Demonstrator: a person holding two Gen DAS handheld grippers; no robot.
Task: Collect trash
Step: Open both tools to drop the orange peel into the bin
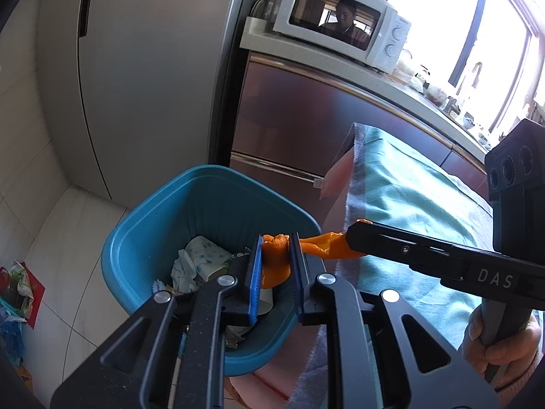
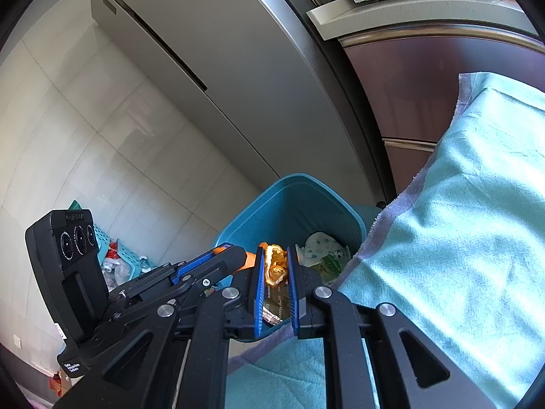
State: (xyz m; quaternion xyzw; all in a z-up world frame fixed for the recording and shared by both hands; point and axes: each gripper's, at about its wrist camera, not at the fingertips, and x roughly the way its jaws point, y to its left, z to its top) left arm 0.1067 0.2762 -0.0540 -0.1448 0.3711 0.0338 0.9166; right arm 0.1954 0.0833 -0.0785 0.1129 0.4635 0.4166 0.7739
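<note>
Both tools hanging over the bin with trash clamped in them

The left tool (image 1: 276,262) is pinched on an orange peel (image 1: 276,259) and the right tool (image 2: 275,272) is clamped on a crumpled gold wrapper (image 2: 275,266) — both sit right over the open blue bin (image 1: 146,238), which stands on the floor against the edge of the counter with the teal cloth (image 2: 460,238). My guess is they're held above the mouth so the bits fall straight in on release. There's already crumpled paper (image 1: 194,259) down in the bin. The lower part of the bin is hidden behind the tools' frames, and I can't tell whether the orange strip by the right tool's tip in the left view is the same peel.
</note>
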